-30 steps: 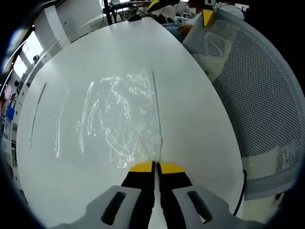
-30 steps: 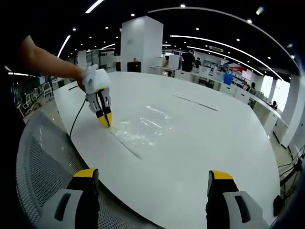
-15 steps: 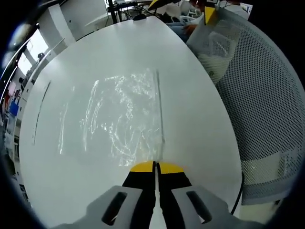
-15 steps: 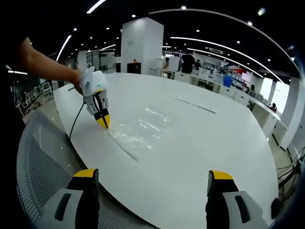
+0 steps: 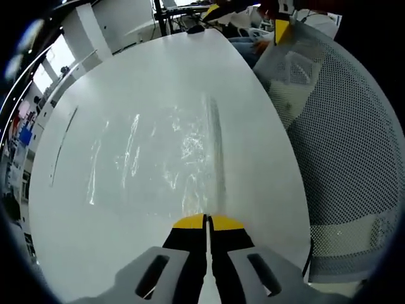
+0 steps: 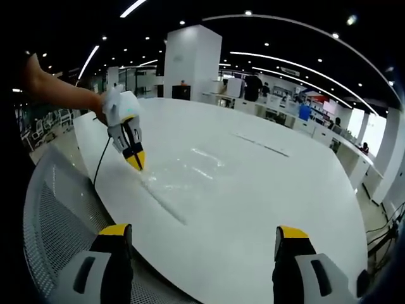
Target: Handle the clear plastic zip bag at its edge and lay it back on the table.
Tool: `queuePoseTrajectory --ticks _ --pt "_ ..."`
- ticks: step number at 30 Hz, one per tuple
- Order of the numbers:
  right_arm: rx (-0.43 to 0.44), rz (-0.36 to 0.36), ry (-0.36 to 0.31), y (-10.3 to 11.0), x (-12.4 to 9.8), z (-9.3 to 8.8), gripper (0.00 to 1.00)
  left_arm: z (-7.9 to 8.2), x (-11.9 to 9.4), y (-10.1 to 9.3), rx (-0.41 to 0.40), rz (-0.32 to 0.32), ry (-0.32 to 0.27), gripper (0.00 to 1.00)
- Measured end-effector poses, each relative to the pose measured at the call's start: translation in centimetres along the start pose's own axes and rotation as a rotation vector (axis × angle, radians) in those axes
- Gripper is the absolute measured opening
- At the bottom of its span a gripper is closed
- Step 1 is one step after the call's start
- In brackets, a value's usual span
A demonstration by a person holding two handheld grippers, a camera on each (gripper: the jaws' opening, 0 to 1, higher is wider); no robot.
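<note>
In the left gripper view, my left hand-held gripper [image 5: 206, 221] has its two yellow-tipped jaws pressed together, and the near end of the zip edge of the clear plastic zip bag [image 5: 161, 158] runs right into them, so I judge that it pinches the bag there. The rest of the bag spreads forward and to the left over the white desk [image 5: 126, 76], wrinkled and shiny. Whether the far part lies fully flat or floats a little above the surface, I cannot tell.

My right hand-held gripper [image 6: 202, 244] is wide open and holds nothing; it hangs near the mesh chair back [image 6: 50, 221], well apart from the bag. In the right gripper view the left one stands tilted with its tip down at the corner of the bag, near the desk edge.

I think the grasp at the edge is done. What is left is to lower the corner and let go.
</note>
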State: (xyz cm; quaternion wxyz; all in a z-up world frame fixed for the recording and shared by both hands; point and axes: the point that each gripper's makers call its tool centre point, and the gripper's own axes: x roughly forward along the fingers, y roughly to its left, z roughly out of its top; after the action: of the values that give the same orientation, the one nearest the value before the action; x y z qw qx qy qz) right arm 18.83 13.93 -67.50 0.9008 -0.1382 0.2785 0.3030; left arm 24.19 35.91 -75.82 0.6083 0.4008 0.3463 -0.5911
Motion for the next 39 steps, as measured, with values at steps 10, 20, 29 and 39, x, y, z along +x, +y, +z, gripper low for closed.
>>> queuePoseTrajectory --ticks 10,20,29,39 --pt "-0.036 0.020 -0.004 0.5 0.2 0.9 0.91 0.3 -1.2 -0.8 -0.032 0.010 0.001 0.00" --pt "-0.088 0.075 -0.015 1.7 0.6 2.2 0.82 1.0 -2.4 -1.7 -0.043 0.020 -0.018 0.00" --pt "-0.137 0.112 -0.025 2.6 1.1 3.0 0.78 1.7 -3.2 -1.9 -0.040 0.040 -0.030 0.00" --pt "-0.184 0.155 -0.030 4.0 2.3 4.1 0.75 2.4 -3.7 -1.8 -0.049 0.052 -0.045 0.00"
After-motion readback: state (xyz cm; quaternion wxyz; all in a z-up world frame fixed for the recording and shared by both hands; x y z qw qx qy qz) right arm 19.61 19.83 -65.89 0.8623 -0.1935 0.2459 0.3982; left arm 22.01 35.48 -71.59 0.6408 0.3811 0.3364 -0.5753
